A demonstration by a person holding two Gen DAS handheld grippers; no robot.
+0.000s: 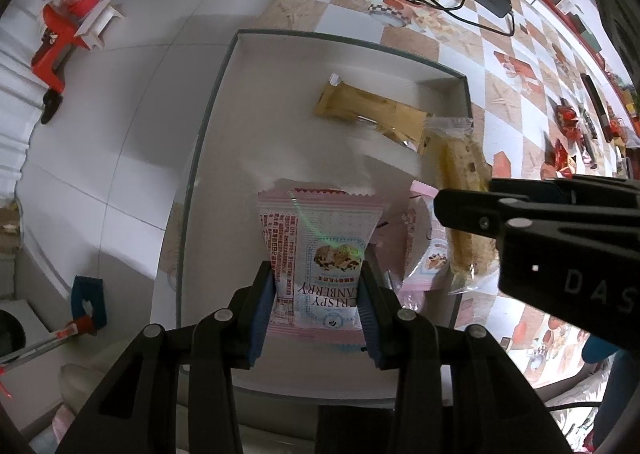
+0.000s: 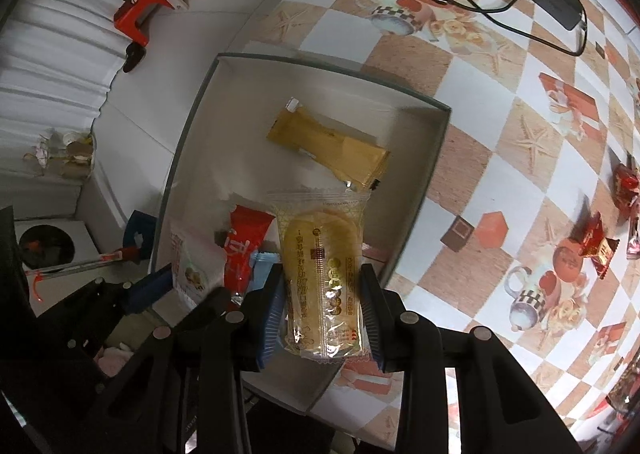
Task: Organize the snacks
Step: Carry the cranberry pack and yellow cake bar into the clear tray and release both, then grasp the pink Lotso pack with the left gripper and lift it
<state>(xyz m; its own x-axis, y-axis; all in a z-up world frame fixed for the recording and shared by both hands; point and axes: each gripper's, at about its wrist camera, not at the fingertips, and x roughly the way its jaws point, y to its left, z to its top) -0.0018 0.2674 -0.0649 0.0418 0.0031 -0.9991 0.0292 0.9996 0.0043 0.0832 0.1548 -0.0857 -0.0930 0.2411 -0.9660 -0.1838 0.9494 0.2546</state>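
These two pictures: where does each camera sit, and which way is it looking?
Left wrist: on the left gripper, looking down its fingers at the pink cranberry snack above the box; the right gripper intrudes.
Right wrist: on the right gripper, looking down at the yellow cake packet.
Both share the box and gold packet.

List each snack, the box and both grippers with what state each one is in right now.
left gripper: shut on pink cranberry packet
pink cranberry packet: held over the box
right gripper: shut on yellow cake packet
yellow cake packet: held over the box
gold bar packet: lying flat in the box
red packet: lying in the box
box: open, no lid
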